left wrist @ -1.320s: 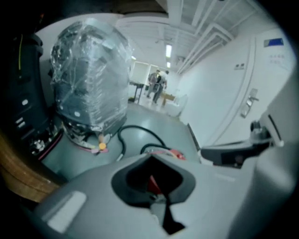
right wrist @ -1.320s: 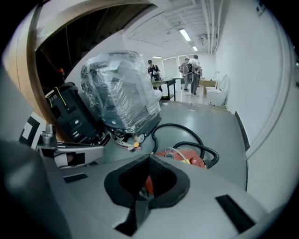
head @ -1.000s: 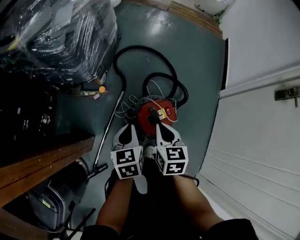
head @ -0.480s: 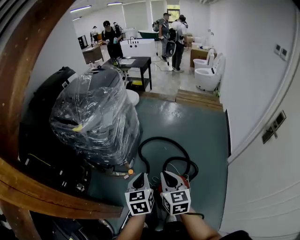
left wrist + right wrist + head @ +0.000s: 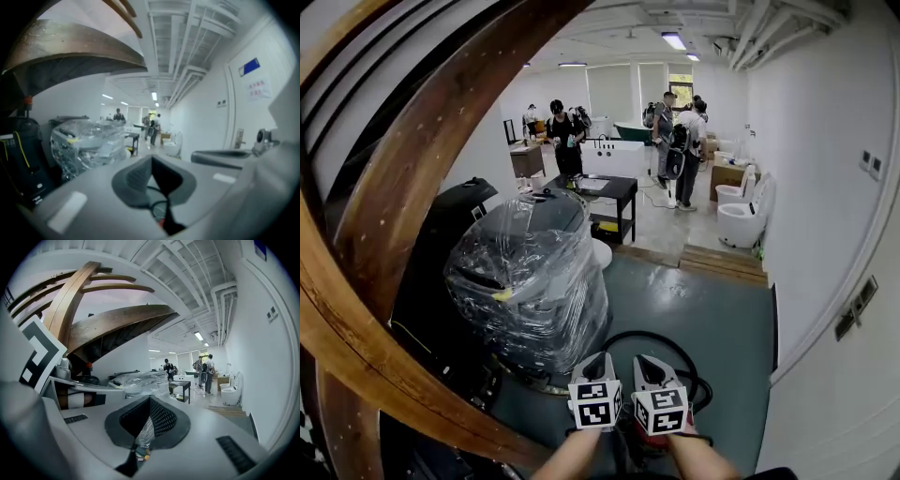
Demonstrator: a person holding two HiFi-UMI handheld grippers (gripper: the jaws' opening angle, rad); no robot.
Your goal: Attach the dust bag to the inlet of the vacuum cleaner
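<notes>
**Both grippers closed and empty, held above the vacuum cleaner**

- Left gripper point(image 5: 599, 362): jaws pressed together, nothing between them. Its own view point(image 5: 152, 161) looks level down the room.
- Right gripper point(image 5: 645, 362): jaws also together, nothing held point(image 5: 150, 401). It sits just beside the left one, low centre in the head view.
- Vacuum cleaner point(image 5: 627, 432): on the grey-green floor point(image 5: 712, 319) below the grippers and mostly hidden behind them. Only a red sliver shows between the forearms.
- Its black hose point(image 5: 671, 339) loops out on the floor just past the jaw tips.
- Dust bag: cannot make it out in any view.
- Left of the hose: a bulky machine wrapped in clear plastic point(image 5: 530, 281).
- Curved wooden beams point(image 5: 422, 187) sweep across the left side.
- Further back: a black table point(image 5: 609, 187), white toilets point(image 5: 741, 220), and several people point(image 5: 564, 131) standing.
</notes>
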